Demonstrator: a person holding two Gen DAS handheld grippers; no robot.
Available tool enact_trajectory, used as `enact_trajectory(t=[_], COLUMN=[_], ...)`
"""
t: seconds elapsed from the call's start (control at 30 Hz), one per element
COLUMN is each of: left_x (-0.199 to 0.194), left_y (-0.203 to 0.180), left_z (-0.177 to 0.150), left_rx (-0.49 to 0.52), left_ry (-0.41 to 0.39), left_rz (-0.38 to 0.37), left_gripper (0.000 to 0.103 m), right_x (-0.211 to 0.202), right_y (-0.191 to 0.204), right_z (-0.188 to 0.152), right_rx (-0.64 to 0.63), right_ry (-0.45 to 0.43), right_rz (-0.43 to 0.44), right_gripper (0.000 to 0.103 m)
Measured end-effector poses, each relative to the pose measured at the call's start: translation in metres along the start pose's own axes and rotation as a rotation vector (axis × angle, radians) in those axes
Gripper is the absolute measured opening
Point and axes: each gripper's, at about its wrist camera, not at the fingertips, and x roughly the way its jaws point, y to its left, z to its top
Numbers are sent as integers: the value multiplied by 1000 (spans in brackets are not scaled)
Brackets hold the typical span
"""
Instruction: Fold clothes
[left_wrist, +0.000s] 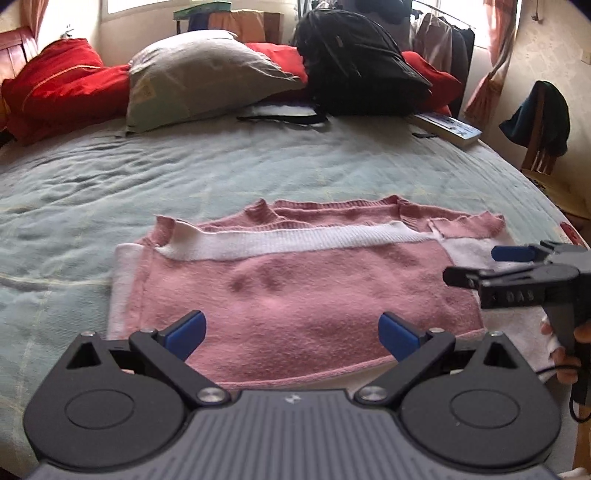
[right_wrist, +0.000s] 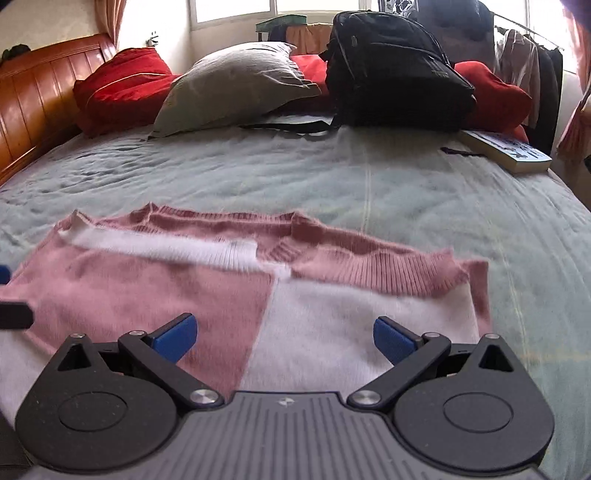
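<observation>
Far ahead and to the left of both grippers, a bright red cushion with thin pale piping leans at the head of the pale green quilted bedspread, against the orange-brown wooden headboard. Just right of it lies a grey-beige pillow, and further right a black fabric backpack stands upright, its strap trailing forward on the cover. A thick book with a blue-and-white cover rests at the far right edge of the bed.

The left gripper hovers with its blue-padded fingers spread wide apart and nothing between them. Directly in front of it and beneath its tips lies the pink and white knitted sweater, spread flat and already folded over, with a white ribbed band running across it and the pink ribbed neckline at the far side.

The right gripper is likewise wide apart and empty, held low over the near part of the sweater, where the pink panel lies to its left and a white panel straight ahead. In the left wrist view it appears at the right, beside the sweater's right edge, held by a hand.
</observation>
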Motion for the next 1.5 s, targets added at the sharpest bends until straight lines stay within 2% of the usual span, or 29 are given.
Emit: enact_trajectory(t=[0.13, 0.43, 0.6, 0.8, 0.97, 1.07, 1.23, 1.33, 1.5], left_x=[-1, -7, -12, -16, -24, -29, -37, -40, -43], left_y=[2, 6, 11, 18, 25, 34, 50, 58, 69], left_z=[-3, -10, -12, -17, -20, -23, -26, -28, -32], left_rx=[-13, -9, -14, -24, -36, -54, -92, -110, -143], left_ry=[-6, -18, -28, -35, -46, -54, -67, -70, -73], left_rz=[-2, -12, -11, -11, 0, 14, 47, 64, 46], left_gripper=[99, 99, 99, 99, 99, 99, 99, 99, 99], right_x=[24, 12, -2, 17, 28, 14, 7, 22, 51], right_y=[1, 11, 24, 33, 28, 40, 78, 94, 90], right_z=[0, 5, 5, 5, 14, 20, 17, 14, 24], right_rx=[-5, 4, -6, -28, 9, -8, -156, -216, -182], right_ry=[41, 26, 4, 49, 45, -1, -26, 6, 19], right_rz=[-34, -75, -49, -61, -61, -8, 169, 195, 234], right_gripper=[103, 103, 103, 103, 103, 103, 103, 103, 103])
